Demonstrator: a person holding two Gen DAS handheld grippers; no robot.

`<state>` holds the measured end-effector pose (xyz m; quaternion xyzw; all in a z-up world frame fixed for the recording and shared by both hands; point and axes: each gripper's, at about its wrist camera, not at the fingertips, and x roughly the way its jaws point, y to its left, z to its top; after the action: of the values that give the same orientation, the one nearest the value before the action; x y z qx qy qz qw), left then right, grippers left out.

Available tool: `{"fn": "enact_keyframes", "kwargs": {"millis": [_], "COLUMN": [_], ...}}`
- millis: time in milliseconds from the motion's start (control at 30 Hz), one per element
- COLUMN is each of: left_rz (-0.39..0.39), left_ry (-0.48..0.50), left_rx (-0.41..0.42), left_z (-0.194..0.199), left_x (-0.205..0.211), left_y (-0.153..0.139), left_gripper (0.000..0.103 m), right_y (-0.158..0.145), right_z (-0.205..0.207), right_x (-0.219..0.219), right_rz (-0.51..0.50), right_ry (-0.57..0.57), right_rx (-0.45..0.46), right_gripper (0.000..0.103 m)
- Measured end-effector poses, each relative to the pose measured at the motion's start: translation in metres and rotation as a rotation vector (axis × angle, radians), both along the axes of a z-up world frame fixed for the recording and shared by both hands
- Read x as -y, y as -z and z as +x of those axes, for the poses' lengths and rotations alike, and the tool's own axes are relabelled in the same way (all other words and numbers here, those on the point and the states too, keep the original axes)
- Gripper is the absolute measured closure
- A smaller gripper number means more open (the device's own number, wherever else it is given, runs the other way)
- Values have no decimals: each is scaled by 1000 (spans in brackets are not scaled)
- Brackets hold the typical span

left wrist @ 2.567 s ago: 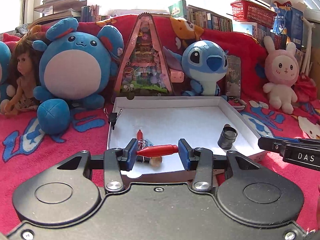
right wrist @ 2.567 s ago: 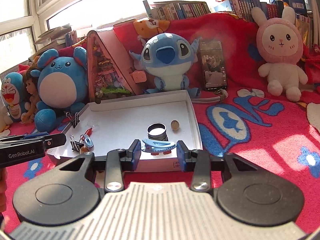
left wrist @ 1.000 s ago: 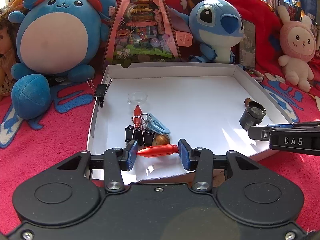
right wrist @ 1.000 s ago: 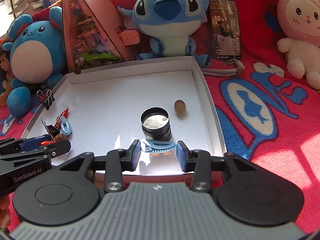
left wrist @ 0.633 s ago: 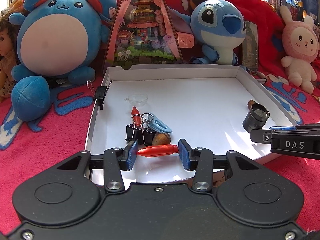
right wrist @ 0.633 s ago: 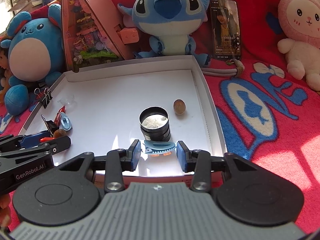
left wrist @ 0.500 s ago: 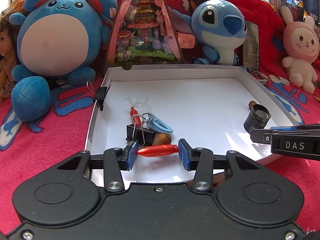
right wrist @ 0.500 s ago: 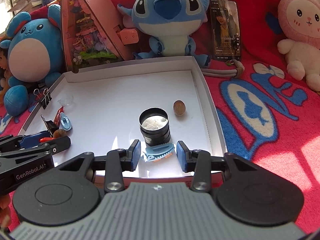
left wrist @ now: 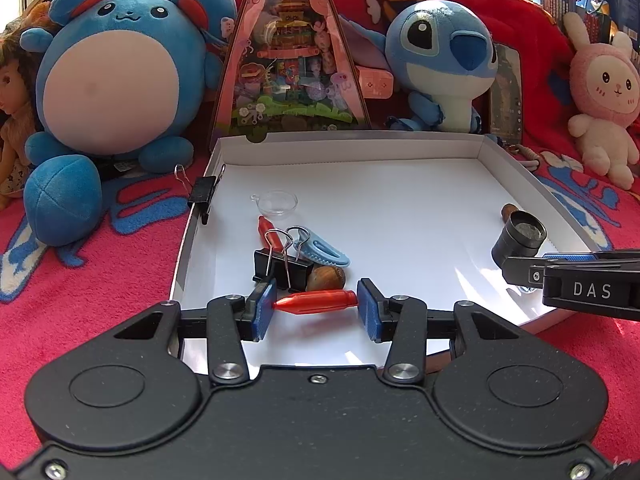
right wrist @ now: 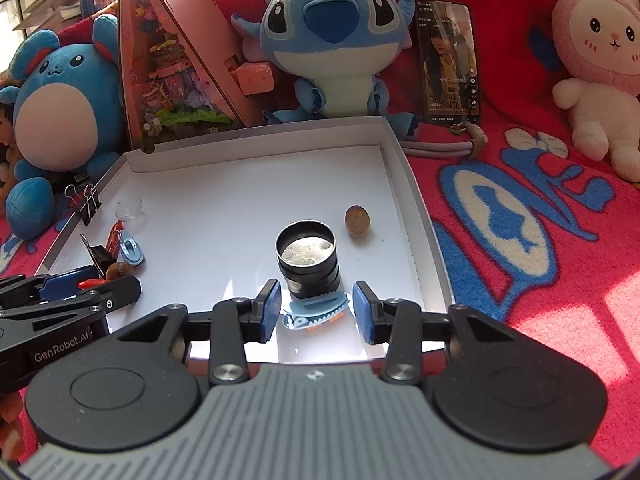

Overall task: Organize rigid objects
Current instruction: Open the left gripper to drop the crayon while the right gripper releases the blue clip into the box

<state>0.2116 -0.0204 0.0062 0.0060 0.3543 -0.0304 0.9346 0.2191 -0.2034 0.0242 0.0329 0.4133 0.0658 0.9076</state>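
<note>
Now the right gripper [right wrist: 314,312] is opening, dropping the pale-blue toothed hair clip [right wrist: 316,312] into the white shallow cardboard tray [right wrist: 404,184]; the left gripper [left wrist: 316,309], clamping the red bullet-shaped plastic piece [left wrist: 316,302], should release next.

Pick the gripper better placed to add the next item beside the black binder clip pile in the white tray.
Left. The left gripper already grips a red bullet-shaped piece just in front of that black binder clip. The right gripper, jaws opening over a blue shark-shaped clip, sits across the white tray.

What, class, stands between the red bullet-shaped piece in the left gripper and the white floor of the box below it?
Nothing visible: the red bullet-shaped piece in the left gripper hangs over bare floor of the white box. The black binder clip and acorn sit just beyond.
</note>
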Motion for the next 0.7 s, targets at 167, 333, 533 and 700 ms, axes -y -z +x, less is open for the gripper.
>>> {"fn": "enact_keyframes", "kwargs": {"millis": [167, 333, 533, 700], "left_rz": [-2, 6, -2, -26], "left_ry": [-1, 9, -2, -5], "left_rx": [0, 1, 3, 4], "left_z": [0, -2, -5, -9], "left_x": [0, 3, 1, -3], "left_y": [0, -1, -4, -7], "left_gripper": [59, 46, 30, 24], "right_y": [0, 0, -1, -3], "right_z": [0, 0, -1, -4], "right_x": [-1, -3, -4, -2], "right_rz": [2, 10, 24, 28], "right_ry": [0, -11, -14, -12], "right_rx": [3, 5, 10, 18], "right_gripper": [43, 37, 28, 20]}}
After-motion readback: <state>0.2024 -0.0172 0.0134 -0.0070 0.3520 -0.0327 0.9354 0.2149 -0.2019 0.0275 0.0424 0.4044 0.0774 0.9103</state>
